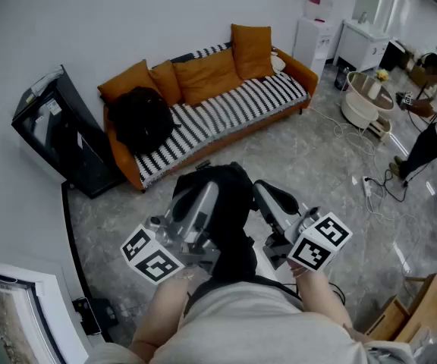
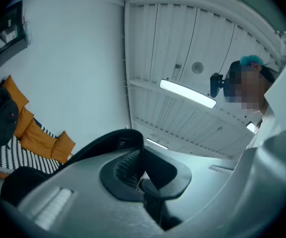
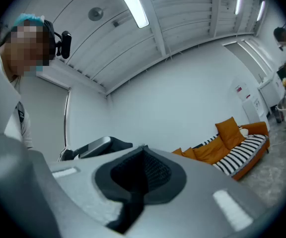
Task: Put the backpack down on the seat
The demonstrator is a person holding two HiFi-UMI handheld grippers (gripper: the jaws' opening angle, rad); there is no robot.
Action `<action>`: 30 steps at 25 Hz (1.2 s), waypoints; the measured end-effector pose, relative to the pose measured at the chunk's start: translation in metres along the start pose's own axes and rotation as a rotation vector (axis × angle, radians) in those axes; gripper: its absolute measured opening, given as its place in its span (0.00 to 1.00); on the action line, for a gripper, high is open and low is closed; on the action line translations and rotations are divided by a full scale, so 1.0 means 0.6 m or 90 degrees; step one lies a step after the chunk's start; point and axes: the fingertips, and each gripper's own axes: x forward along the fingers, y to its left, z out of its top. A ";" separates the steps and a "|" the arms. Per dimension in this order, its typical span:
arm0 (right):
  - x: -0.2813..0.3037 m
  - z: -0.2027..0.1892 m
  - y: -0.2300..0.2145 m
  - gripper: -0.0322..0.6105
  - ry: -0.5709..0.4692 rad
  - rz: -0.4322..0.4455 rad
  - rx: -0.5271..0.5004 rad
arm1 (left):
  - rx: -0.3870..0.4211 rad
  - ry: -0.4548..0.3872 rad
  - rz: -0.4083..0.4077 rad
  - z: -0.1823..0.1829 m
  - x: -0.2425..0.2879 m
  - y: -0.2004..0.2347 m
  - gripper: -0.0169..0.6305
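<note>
Two grippers are raised in front of my chest above the grey floor, and the black backpack sits between them, off the floor and well apart from the sofa. My left gripper lies along the bag's left side. In the left gripper view its jaws are pressed together on a black strap of the backpack, which arches up and over the left jaw. My right gripper lies against the bag's right side. In the right gripper view its jaws are closed pad to pad, and I cannot make out anything pinched between them. The sofa stands against the far wall, orange with a black-and-white striped seat, and orange cushions line its back edge. A second backpack, also black, already sits at the sofa's left end, leaning on the backrest. The middle and right part of the seat carry only the cushions. A black cabinet stands just beside the sofa's left end. Off to the right another person bends near a white tub.
</note>
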 end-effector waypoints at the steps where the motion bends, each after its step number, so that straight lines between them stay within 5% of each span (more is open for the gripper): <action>1: 0.001 -0.003 0.002 0.05 0.003 -0.001 -0.004 | 0.001 0.001 0.002 0.000 -0.002 0.001 0.04; 30: -0.101 0.002 -0.028 0.05 -0.007 0.020 -0.013 | 0.075 -0.001 0.041 -0.044 0.010 -0.047 0.04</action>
